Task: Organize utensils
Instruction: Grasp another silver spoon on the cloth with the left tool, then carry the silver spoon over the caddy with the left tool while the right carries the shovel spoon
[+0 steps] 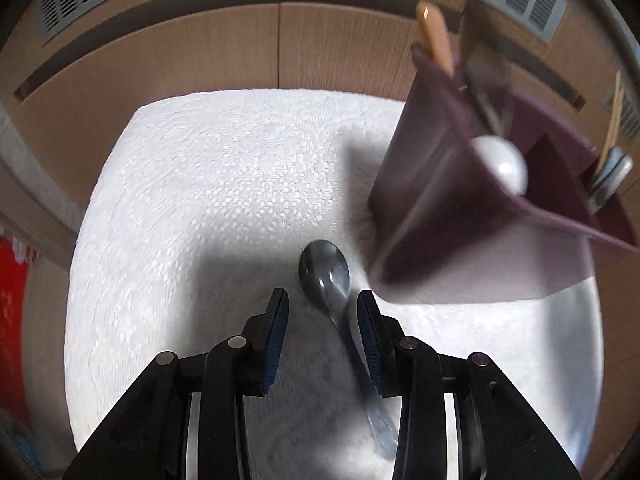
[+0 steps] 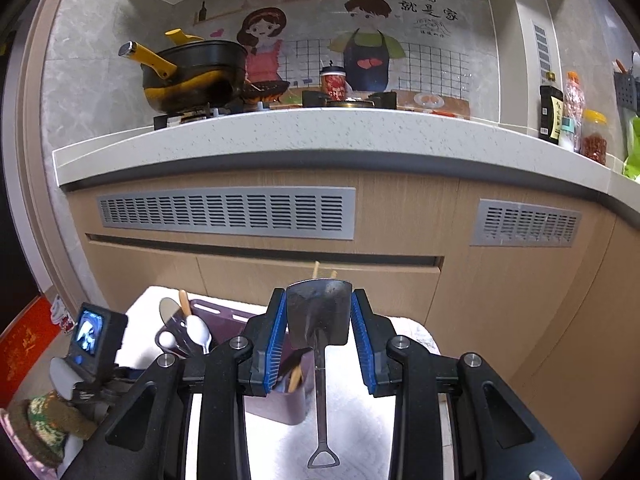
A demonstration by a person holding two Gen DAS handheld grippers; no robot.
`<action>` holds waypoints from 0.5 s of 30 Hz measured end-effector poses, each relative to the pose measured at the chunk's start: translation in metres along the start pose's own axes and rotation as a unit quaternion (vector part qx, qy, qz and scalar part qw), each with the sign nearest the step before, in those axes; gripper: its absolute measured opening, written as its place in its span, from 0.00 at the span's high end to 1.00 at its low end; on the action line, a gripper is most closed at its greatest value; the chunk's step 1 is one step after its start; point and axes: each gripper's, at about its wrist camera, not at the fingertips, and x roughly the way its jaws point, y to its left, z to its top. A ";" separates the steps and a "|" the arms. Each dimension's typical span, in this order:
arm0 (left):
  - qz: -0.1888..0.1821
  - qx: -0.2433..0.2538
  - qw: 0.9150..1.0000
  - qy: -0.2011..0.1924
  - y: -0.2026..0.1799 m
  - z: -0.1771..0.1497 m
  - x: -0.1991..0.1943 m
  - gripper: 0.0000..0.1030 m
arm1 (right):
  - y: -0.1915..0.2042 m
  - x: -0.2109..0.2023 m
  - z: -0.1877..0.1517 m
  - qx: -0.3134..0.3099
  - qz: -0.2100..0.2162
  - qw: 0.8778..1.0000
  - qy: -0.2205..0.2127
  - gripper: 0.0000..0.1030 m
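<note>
A grey metal spoon [image 1: 326,276] lies on the white paper towel [image 1: 208,200], bowl pointing away from me. My left gripper [image 1: 323,314] points down over it, open, with the spoon's neck between the fingers and close to the right pad [image 1: 370,336]. To the right stands a purple utensil holder [image 1: 448,208] with a white spoon [image 1: 505,165] and a wooden handle [image 1: 435,38] in it. My right gripper [image 2: 319,314] is shut on the blade of a small metal shovel-shaped spoon [image 2: 319,312], whose handle hangs down. Below it is the same holder [image 2: 280,404].
A wooden cabinet front [image 2: 400,280] with grey vents rises behind the towel. On the worktop [image 2: 320,128] above are a black and yellow pot [image 2: 192,76], a burner and bottles [image 2: 572,112]. At the left are the other gripper's screen unit [image 2: 92,334] and a knitted sleeve [image 2: 44,428].
</note>
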 end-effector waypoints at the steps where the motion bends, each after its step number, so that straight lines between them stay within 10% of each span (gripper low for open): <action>1: 0.001 0.006 1.000 -0.006 -0.002 0.001 0.001 0.64 | -0.001 0.000 -0.002 0.000 -0.001 1.000 0.002 0.72; 15: 0.019 0.104 0.992 -0.074 -0.019 -0.027 -0.012 0.71 | 0.002 0.013 -0.035 0.010 0.008 0.999 0.047 0.72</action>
